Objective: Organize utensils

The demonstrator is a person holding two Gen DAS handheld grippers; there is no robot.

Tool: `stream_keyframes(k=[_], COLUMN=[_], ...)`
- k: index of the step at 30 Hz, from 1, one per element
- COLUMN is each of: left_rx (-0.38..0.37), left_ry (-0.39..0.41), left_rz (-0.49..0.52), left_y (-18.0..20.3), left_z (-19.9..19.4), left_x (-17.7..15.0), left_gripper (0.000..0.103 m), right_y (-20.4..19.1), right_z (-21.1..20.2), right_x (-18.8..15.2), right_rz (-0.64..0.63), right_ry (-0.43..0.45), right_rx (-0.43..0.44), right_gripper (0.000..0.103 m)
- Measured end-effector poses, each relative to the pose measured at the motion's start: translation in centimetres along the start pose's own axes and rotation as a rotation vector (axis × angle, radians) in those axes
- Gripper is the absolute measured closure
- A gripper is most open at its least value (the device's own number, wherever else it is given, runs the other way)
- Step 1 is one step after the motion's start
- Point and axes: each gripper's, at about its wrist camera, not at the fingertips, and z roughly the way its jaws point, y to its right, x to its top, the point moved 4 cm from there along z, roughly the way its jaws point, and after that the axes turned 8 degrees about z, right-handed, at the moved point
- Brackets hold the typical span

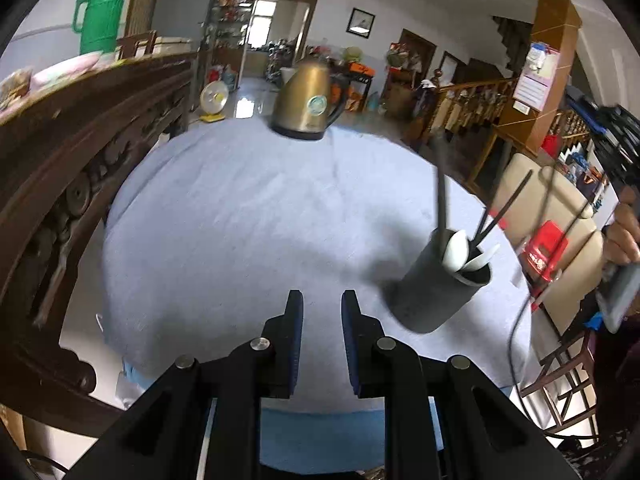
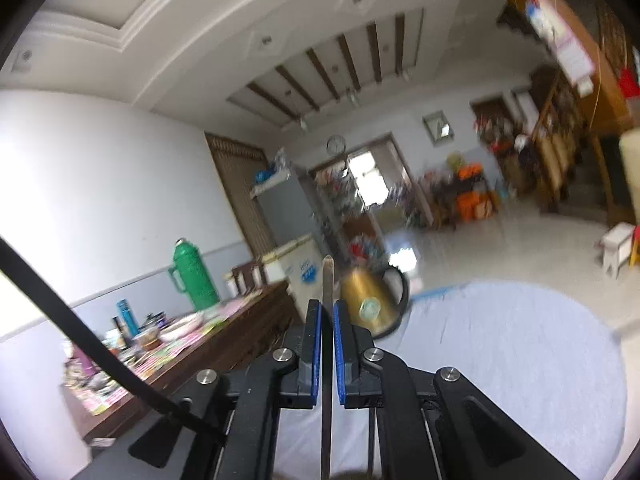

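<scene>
In the left wrist view a dark grey utensil holder (image 1: 440, 286) stands on the blue-grey tablecloth (image 1: 248, 216) to the right. It holds white spoons (image 1: 460, 250), dark chopsticks (image 1: 502, 210) and another dark stick. My left gripper (image 1: 322, 300) is open and empty, left of the holder. In the right wrist view my right gripper (image 2: 327, 308) is shut on a thin chopstick (image 2: 327, 280) that points up past the fingers. The view is tilted and blurred.
A gold electric kettle (image 1: 308, 102) stands at the table's far edge; it also shows in the right wrist view (image 2: 370, 304). A dark carved wooden sideboard (image 1: 80, 128) with a green thermos (image 1: 102, 12) runs along the left. A person's hand (image 1: 620, 236) is at the right.
</scene>
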Motion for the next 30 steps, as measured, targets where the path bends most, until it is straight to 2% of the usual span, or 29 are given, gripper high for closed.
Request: stream_keyframes(k=[5,8,11,17,23,24,25,26,27,28,30], left_rx=[-0.037,-0.047,-0.049,-0.030,-0.031,-0.034,-0.037,-0.038,-0.038,-0.039,-0.035], left_ry=[0.001,-0.015,-0.025,-0.019,-0.011,-0.013,-0.012,-0.010,-0.009,-0.008,-0.008], left_rz=[0.004,0.009,0.003,0.016,0.029,0.033,0.038,0.045,0.051,0.055,0.062], left_y=[1.0,1.7,1.7,2.8,3.3,3.4,3.6,3.8,4.0,4.1,4.3], left_z=[-0.2,-0.4,-1.4,-3.1,-3.6,-3.6,-3.7,-3.7,-3.8,-3.8,-3.8], left_x=[1.1,0.5,0.1,0.4,0.8,0.9,1.1,1.2,1.3,1.3,1.3], left_gripper=[0.079,0.076,0.072,0.069,0.067,0.066,0.065,0.064,0.060,0.058,0.055], right_y=[-0.8,-1.2,-1.2,-0.3,1.0,1.2,1.5,2.0,2.5,3.1,4.4], right_z=[0.2,0.8,1.4,1.6,0.1,-0.1,-0.3,-0.7,-1.1,-1.6,-2.6], right_x=[0.7,-0.7,-2.6,-5.0,-7.3,-7.6,-7.8,-7.9,-7.8,-7.5,-6.7], right_rz=[-0.025,-0.120,-0.158,-0.146,-0.114,-0.113,-0.109,-0.099,-0.086,-0.070,-0.049], right_ry=[0.085,0.114,0.074,-0.031,-0.162,-0.177,-0.190,-0.206,-0.207,-0.192,-0.156], right_rx=[-0.028,-0.091,-0.105,-0.093,-0.070,-0.071,-0.075,-0.086,-0.093,-0.105,-0.138], right_gripper=[0.097,0.097,0.097,0.097,0.095,0.091,0.076,0.067,0.050,0.045,0.045])
